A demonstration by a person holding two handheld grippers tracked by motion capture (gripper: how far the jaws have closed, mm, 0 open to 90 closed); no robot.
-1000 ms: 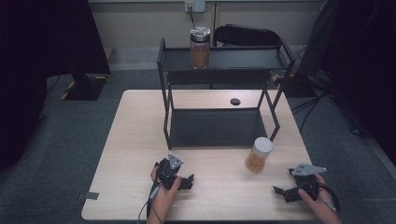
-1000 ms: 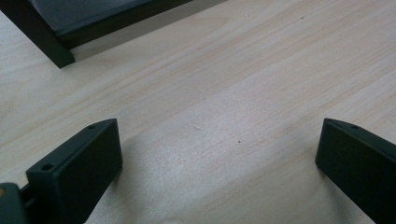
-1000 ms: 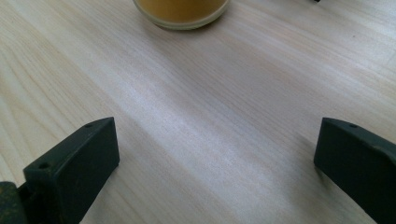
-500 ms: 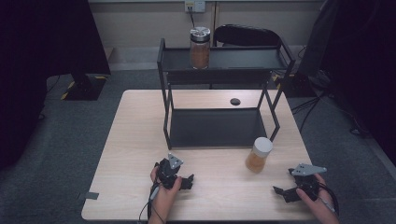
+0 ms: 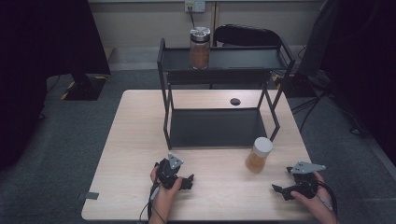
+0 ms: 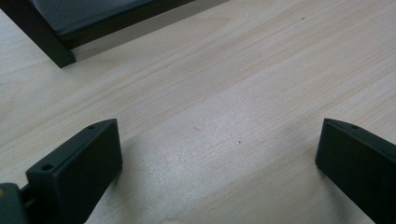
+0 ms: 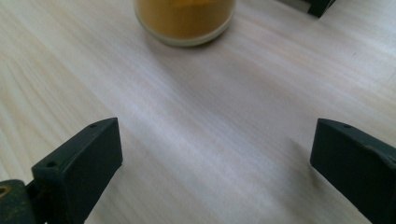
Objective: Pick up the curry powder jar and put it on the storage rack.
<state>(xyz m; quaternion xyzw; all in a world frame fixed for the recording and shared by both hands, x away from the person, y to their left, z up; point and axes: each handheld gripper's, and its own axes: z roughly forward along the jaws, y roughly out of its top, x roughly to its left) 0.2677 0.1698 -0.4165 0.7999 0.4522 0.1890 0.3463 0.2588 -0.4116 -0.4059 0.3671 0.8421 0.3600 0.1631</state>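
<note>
High view showed the wooden table [image 5: 135, 154] with a black two-tier rack [image 5: 219, 74], a silver-lidded jar [image 5: 200, 48] on its top shelf, a white-lidded jar [image 5: 258, 155] of orange stuff on the table by the rack's front right leg, left gripper [image 5: 189, 179] and right gripper [image 5: 279, 191] near the front edge, well apart. Left gripper view gave what that didn't: jaws wide apart, empty, over bare wood, rack foot [image 6: 56, 44] ahead. Right gripper view: jaws wide apart, holding nothing, jar base [image 7: 184, 21] just ahead; no readable writing anywhere.
</note>
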